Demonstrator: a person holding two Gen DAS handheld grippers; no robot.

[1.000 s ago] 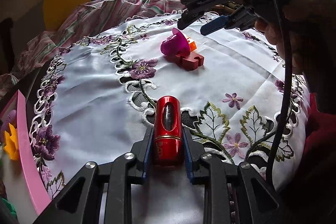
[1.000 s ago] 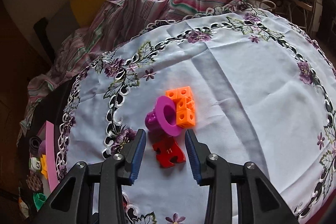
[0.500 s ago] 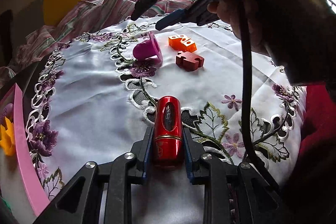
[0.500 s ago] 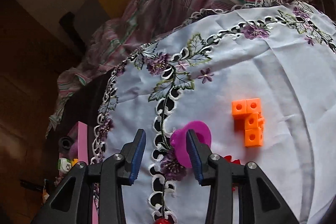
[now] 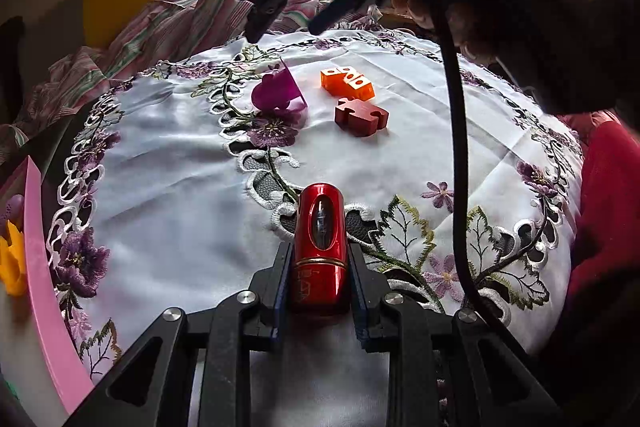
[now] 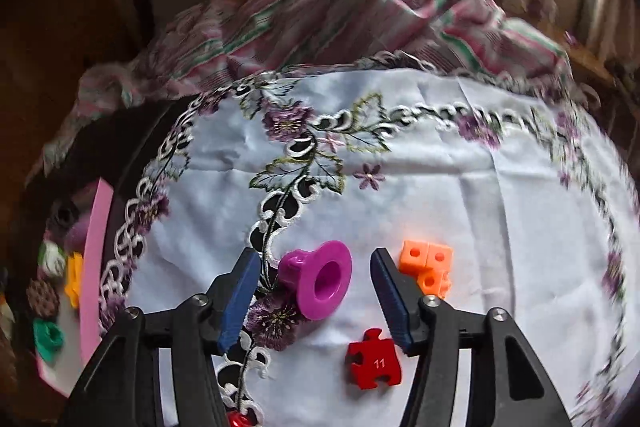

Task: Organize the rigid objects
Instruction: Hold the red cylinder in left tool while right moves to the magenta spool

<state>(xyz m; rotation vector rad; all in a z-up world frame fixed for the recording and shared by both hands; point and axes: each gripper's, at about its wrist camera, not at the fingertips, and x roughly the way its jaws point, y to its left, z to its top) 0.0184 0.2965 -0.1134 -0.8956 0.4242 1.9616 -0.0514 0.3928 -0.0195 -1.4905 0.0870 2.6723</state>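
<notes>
Red and glossy, the small tube (image 5: 320, 247) sits clamped between the blue pads of my left claw (image 5: 319, 269), its rounded end pointing out over the white embroidered tablecloth (image 5: 168, 211).

My right claw (image 6: 310, 301) has just been opening, and its fingers now stand well apart. The purple spool (image 6: 318, 277) lies on its side on the cloth between them, flared rim facing me, and neither pad touches it. It rests partly on a stitched purple flower (image 6: 272, 321).

Just right of my right finger is the cluster of orange cubes (image 6: 428, 267), and nearer to me, below the spool, lies the red puzzle piece (image 6: 374, 361) marked 11. From the left claw's view these three things sit together at the far side of the cloth, with my right claw (image 5: 284, 21) hanging above them and its black cable (image 5: 456, 155) trailing down.

Off the cloth's left edge runs a pink tray (image 6: 94, 267) rim, with a yellow piece (image 6: 74, 279) and a green piece (image 6: 47, 339) beside it. A striped cloth (image 6: 320, 27) is bunched at the far edge of the table.
</notes>
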